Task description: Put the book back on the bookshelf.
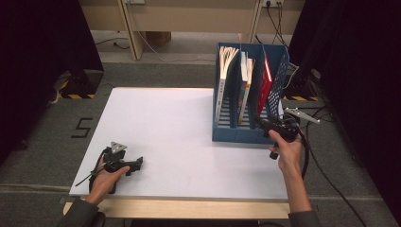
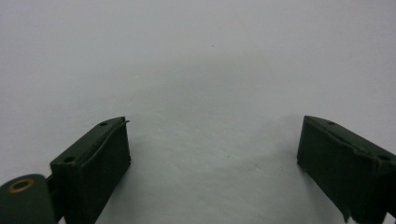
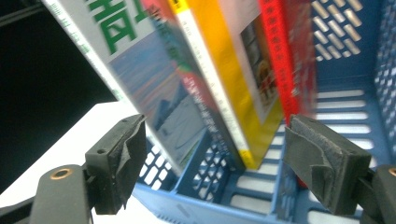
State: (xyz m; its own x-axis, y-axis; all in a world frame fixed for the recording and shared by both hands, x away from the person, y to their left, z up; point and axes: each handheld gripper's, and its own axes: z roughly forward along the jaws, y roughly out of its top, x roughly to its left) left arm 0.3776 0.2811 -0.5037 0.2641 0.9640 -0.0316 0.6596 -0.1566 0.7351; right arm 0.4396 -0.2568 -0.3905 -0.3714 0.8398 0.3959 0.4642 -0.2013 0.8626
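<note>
The left gripper rests on the white table, jaws wide and empty, bare tabletop ahead. The right gripper, jaws spread wide with nothing pinched, faces the blue file rack; the red book leans just beyond them, the rack's perforated wall close on the right.

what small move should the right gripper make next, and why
Probably ease the right gripper straight back from the blue file rack. Its fingers stand open with nothing clamped, the books stand in the rack's slots, and the red book lies close to one finger, so a sideways swing could knock it.
</note>
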